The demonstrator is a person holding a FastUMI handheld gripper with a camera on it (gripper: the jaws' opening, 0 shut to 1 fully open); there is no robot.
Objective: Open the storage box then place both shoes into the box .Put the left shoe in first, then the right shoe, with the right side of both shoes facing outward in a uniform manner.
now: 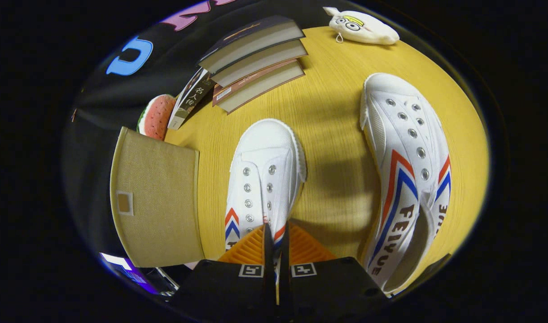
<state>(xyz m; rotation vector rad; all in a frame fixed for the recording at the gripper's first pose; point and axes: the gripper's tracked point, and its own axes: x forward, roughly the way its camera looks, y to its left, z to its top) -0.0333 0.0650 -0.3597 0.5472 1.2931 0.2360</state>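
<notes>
The gripper [276,233] is seen low over a yellow wooden table [336,112], its two fingers drawn almost together with only a thin slit left between them. That slit lies over the rear part of a white canvas shoe [265,175], whose toe points away from the fingers and whose eyelets run in two rows toward them; something thin of the shoe's opening appears to be pinched in the slit, yet it cannot be told for certain whether both fingers press on it. Red and blue chevron stripes are seen on the flank of this shoe just beside the fingers. A second white shoe [406,179] of the same pattern is laid well to the right of the first, apart from it, tilted so that its striped and lettered side faces upward and its toe points away. To the left of the fingers, a beige fabric storage box [155,202] is placed at the table's edge, a flat cloth panel turned toward the camera; whether it is open cannot be told. Beyond the box a watermelon-slice toy [157,116] is partly hidden. Farther back, a stack of books [256,58] is set, with one more book [190,98] leaning beside it. A small white plush toy [361,27] lies at the far edge of the table.
</notes>
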